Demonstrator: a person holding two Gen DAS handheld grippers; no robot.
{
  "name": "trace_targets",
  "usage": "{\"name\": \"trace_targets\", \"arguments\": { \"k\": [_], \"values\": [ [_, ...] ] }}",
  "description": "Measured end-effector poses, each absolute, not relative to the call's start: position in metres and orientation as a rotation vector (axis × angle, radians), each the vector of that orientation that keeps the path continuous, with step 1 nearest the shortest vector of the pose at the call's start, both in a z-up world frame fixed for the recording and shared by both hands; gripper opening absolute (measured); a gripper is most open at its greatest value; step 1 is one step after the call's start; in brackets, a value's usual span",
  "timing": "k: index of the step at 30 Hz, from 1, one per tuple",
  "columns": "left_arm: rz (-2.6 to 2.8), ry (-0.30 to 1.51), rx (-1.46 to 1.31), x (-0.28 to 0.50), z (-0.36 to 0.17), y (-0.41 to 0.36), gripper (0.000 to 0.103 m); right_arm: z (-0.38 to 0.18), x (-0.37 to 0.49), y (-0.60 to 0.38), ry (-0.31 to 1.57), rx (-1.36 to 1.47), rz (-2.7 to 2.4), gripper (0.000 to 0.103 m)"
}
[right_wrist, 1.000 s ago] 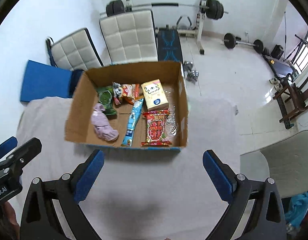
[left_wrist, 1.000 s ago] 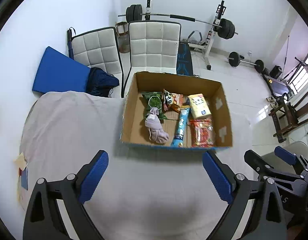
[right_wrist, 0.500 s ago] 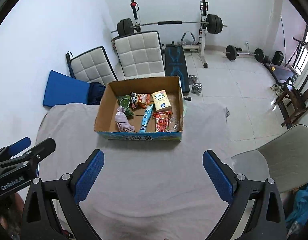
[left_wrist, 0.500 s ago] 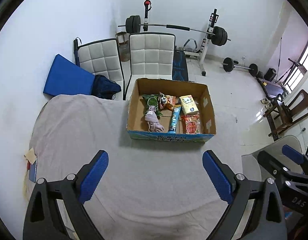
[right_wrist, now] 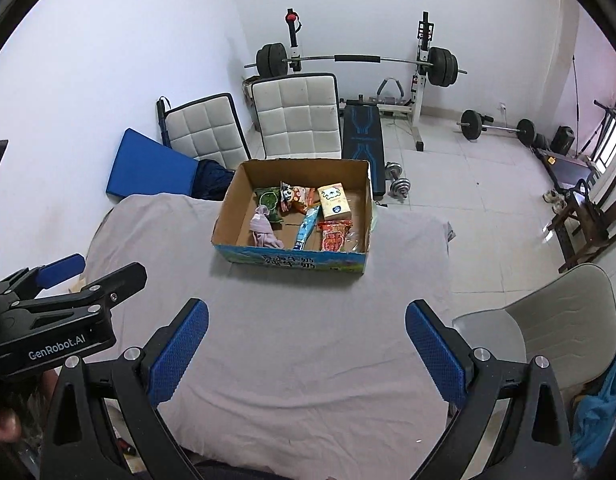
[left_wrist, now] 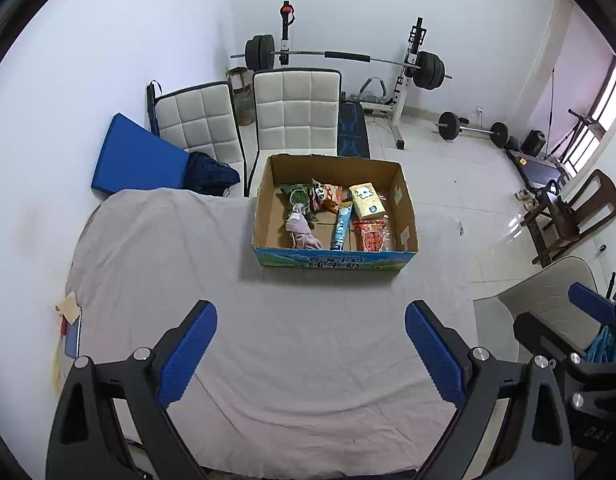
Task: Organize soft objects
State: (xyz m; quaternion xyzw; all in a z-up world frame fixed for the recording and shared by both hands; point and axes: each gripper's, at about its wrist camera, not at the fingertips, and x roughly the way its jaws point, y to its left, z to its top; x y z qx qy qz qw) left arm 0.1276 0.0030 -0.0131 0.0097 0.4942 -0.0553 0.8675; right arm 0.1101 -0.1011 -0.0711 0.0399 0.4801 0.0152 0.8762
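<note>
Furthest left, the left gripper (left_wrist: 310, 354) with its blue-padded fingers is spread wide and carries nothing, poised over the grey cloth-covered table (left_wrist: 179, 264). In the right wrist view its black body shows at the left edge.

Toward the middle stands the open brown cardboard box with a blue printed front (left_wrist: 332, 259), near the far edge of the table and well apart from both grippers. Inside it, from left to right, lie a crumpled pale pink cloth (left_wrist: 300, 230) partly over a green snack packet (left_wrist: 297, 197), an orange snack bag with a panda face (left_wrist: 326, 196), a long light-blue wrapper (left_wrist: 342, 228), a yellow tissue pack (left_wrist: 367, 201) and a red snack packet (left_wrist: 372, 235). A clear plastic bag (right_wrist: 358, 232) lies against the box's right wall.

On the right, the right gripper (right_wrist: 305, 354) is likewise released and empty, facing the box from the same side.

From here the main risk I judge is the tight packing. Fingers dropping onto the pink cloth could catch the green packet beneath and drag both. The cloth is limp, so a shallow pinch may slip off a fold. A reach from this side could also clip the near wall and shove the light box along the loose tablecloth, toward the far edge of the table.
</note>
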Motion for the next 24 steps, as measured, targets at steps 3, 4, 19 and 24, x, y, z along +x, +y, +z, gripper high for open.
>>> {"name": "trace_targets", "arguments": {
  "k": [3,4,19,24],
  "values": [
    [-0.105,1.017,0.018,0.127,-0.011,0.004,0.097,-0.067,0.112,-0.103,0.982,0.077,0.008,0.101],
    [-0.105,1.013,0.017,0.128,-0.011,0.004,0.097,-0.066,0.112,-0.104,0.97,0.073,-0.007,0.101],
    [-0.047,0.955,0.016,0.14,-0.009,0.013,0.102,-0.06,0.136,-0.112,0.912,0.068,-0.065,0.101],
    [-0.06,0.958,0.004,0.141,-0.01,0.014,0.103,-0.058,0.139,-0.113,0.907,0.064,-0.067,0.101]
  ]
}}
